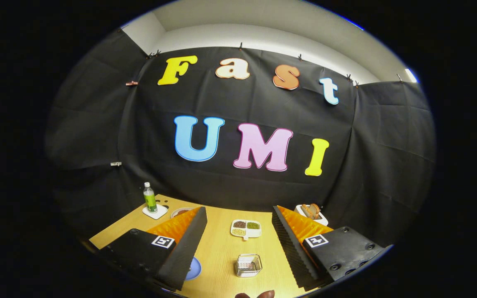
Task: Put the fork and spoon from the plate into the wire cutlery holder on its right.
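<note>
The jaws (pixel 238 238) hang spread and empty above the counter (pixel 222 248), framing the wire cutlery holder (pixel 248 265). The plate (pixel 194 269) peeks at eight o'clock, part-hidden; fork and spoon unseen.

1. We see the wire cutlery holder (pixel 248 265) on the worktop (pixel 222 248), right of the plate (pixel 194 269).
2. Beyond it lies a divided dish (pixel 246 229).
3. A bottle (pixel 150 198) stands far left; a toaster (pixel 312 213) far right.

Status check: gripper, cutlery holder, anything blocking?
Gripper open, holding nothing, high above the table. Wire cutlery holder between the fingers. Blue plate mostly hidden behind one finger; fork and spoon not discernible. Nothing blocking the holder.
</note>
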